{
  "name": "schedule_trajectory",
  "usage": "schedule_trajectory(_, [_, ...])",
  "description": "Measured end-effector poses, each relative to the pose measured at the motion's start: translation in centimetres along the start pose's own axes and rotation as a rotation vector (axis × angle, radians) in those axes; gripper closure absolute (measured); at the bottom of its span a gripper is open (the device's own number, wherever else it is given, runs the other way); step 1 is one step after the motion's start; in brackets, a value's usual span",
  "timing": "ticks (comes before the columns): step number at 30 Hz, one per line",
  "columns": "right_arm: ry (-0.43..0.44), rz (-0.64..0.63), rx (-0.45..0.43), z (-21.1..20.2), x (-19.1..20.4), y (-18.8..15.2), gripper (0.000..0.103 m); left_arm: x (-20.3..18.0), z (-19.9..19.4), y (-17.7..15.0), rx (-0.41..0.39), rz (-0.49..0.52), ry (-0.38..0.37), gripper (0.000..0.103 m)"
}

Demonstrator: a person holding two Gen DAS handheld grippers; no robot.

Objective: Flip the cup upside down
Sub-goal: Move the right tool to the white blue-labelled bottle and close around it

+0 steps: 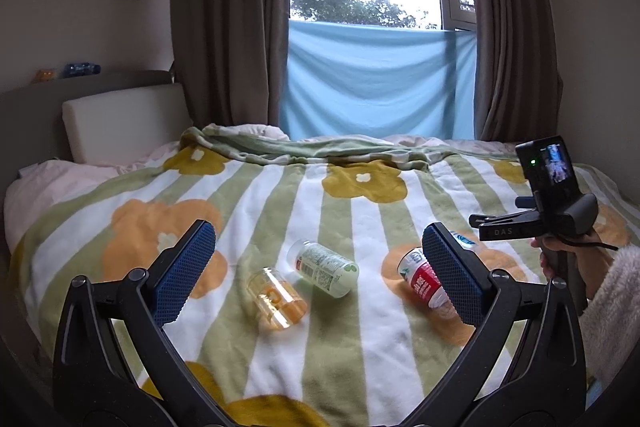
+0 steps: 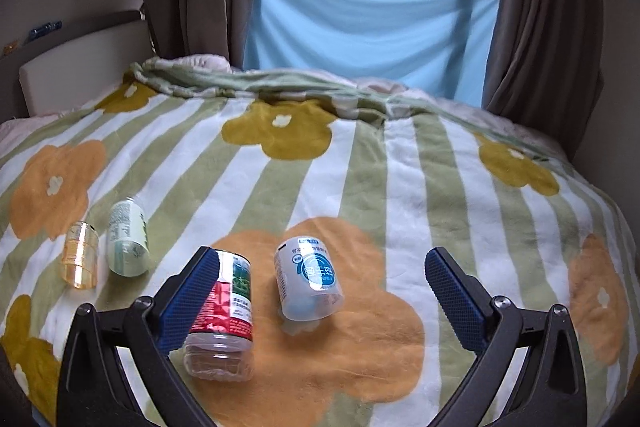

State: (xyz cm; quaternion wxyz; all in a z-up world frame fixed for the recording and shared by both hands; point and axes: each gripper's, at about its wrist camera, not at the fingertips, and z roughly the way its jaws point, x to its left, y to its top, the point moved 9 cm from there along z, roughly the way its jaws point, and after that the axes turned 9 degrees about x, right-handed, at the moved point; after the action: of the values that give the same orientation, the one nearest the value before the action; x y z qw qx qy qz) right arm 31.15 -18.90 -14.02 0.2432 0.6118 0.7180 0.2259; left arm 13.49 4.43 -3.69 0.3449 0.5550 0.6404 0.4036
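Several cups lie on their sides on the flowered blanket (image 1: 280, 195). A clear orange cup (image 1: 277, 301) lies between my left gripper's (image 1: 320, 279) open fingers, a little ahead; it also shows at the left of the right wrist view (image 2: 80, 255). A pale green labelled cup (image 1: 326, 269) lies just behind it and shows too in the right wrist view (image 2: 127, 243). A red-and-green labelled clear cup (image 2: 224, 315) lies against the left finger of my open right gripper (image 2: 324, 291). A white-and-blue labelled cup (image 2: 308, 279) lies between the right gripper's fingers.
The right hand-held gripper (image 1: 548, 211) with its camera hovers at the right of the left wrist view. A crumpled blanket fold (image 1: 304, 143) and a pillow (image 1: 124, 119) lie at the back. Brown curtains (image 1: 224, 15) and a blue sheet (image 1: 376, 83) hang behind.
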Motion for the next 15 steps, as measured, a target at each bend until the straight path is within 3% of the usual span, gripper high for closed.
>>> schedule_trajectory(6, [0.02, -0.027, 0.196, 7.5, -0.2, -0.7, 0.001, 0.7, 1.7, -0.9, 0.041, -0.005, 0.011, 0.0])
schedule_trajectory(13, [0.045, -0.036, 0.299, 11.3, 0.1, -1.3, 0.006, 0.7, 2.8, -1.5, 0.074, -0.015, 0.006, 0.0])
schedule_trajectory(15, [0.022, -0.076, 0.313, 12.1, 0.5, -1.4, 0.016, 0.7, 3.0, -1.6, 0.079, -0.018, 0.003, 0.0])
